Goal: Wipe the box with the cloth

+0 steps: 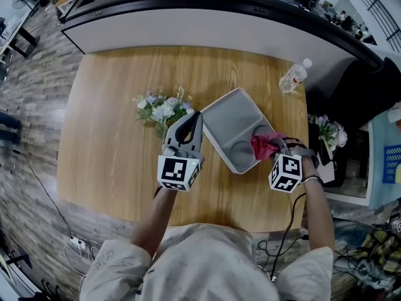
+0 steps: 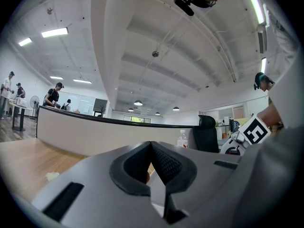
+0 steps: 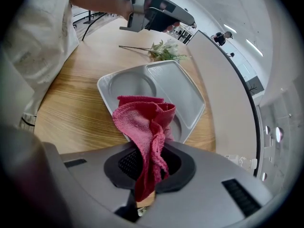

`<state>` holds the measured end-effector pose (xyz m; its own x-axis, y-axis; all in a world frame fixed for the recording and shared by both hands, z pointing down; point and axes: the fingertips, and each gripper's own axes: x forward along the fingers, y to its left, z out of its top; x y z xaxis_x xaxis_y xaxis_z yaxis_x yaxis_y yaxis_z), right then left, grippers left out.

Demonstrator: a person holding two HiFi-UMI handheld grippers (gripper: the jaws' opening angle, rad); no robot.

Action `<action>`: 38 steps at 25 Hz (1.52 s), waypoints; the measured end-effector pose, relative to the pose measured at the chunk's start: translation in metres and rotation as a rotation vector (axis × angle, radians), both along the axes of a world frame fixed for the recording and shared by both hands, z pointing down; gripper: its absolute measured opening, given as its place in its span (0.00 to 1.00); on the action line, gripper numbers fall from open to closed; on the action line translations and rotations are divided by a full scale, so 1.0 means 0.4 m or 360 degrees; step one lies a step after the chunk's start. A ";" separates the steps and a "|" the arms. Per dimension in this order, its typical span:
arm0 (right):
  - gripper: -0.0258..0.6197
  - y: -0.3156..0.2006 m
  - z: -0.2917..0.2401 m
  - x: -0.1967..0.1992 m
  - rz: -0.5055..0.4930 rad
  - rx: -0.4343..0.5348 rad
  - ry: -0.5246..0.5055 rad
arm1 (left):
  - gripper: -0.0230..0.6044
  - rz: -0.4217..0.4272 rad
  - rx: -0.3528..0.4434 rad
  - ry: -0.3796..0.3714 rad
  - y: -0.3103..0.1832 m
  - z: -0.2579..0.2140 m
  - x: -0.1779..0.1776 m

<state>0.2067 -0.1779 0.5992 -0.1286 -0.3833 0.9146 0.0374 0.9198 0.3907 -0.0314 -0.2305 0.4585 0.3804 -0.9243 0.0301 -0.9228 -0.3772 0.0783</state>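
Cloth (image 3: 145, 127): red, plain. Box (image 1: 233, 127): pale grey. Table (image 1: 113, 162): light wood grain. Flowers (image 1: 164, 110): white and pale blue, green leaves. Left gripper (image 1: 197, 115), right gripper (image 1: 278, 144): grey, with black-and-white square-marker cubes

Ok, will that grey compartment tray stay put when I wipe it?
Probably not firmly: the shallow grey compartment tray looks thin and light on the smooth wooden table, so it may slide. The left gripper isn't gripping it. The red cloth hangs limp, so it should drag softly.
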 end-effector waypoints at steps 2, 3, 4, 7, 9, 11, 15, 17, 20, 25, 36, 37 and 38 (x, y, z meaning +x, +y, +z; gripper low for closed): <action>0.12 -0.001 -0.002 -0.004 -0.0021 0.0004 0.0009 | 0.05 0.0000 -0.0001 -0.0002 0.002 0.000 -0.002; 0.12 -0.005 -0.007 -0.014 -0.0028 0.0014 -0.0003 | 0.05 -0.0003 -0.0001 -0.0007 0.003 0.000 -0.006; 0.12 -0.011 -0.015 -0.028 -0.0035 0.0027 -0.0026 | 0.05 -0.0006 0.0000 -0.0013 0.004 -0.001 -0.011; 0.12 -0.036 -0.057 -0.074 -0.0054 0.0068 -0.0115 | 0.05 -0.0015 0.0001 -0.0015 0.007 -0.003 -0.018; 0.12 -0.061 -0.090 -0.108 -0.0076 0.0105 -0.0167 | 0.05 -0.0023 0.0002 -0.0017 0.006 -0.005 -0.022; 0.12 -0.084 -0.119 -0.151 -0.0107 0.0148 -0.0214 | 0.05 -0.0034 0.0004 -0.0020 0.007 -0.008 -0.030; 0.12 -0.128 -0.163 -0.242 -0.0194 0.0223 -0.0279 | 0.05 -0.0066 0.0012 -0.0025 0.009 -0.013 -0.052; 0.12 -0.151 -0.183 -0.285 -0.0249 0.0273 -0.0293 | 0.05 -0.0084 0.0008 -0.0023 0.011 -0.015 -0.064; 0.12 -0.184 -0.201 -0.357 -0.0346 0.0364 -0.0325 | 0.05 -0.0113 0.0005 -0.0024 0.016 -0.018 -0.082; 0.12 -0.230 -0.168 -0.457 -0.0500 0.0479 -0.0349 | 0.05 -0.0152 0.0007 -0.0036 0.020 -0.021 -0.109; 0.12 -0.221 0.010 -0.504 -0.0664 0.0362 -0.0208 | 0.05 -0.0199 -0.0020 -0.0035 0.028 -0.002 -0.146; 0.12 -0.221 0.010 -0.504 -0.0657 0.0352 -0.0194 | 0.05 -0.0200 -0.0022 -0.0031 0.028 0.000 -0.145; 0.12 -0.222 0.011 -0.505 -0.0649 0.0341 -0.0180 | 0.05 -0.0200 -0.0024 -0.0027 0.027 0.002 -0.144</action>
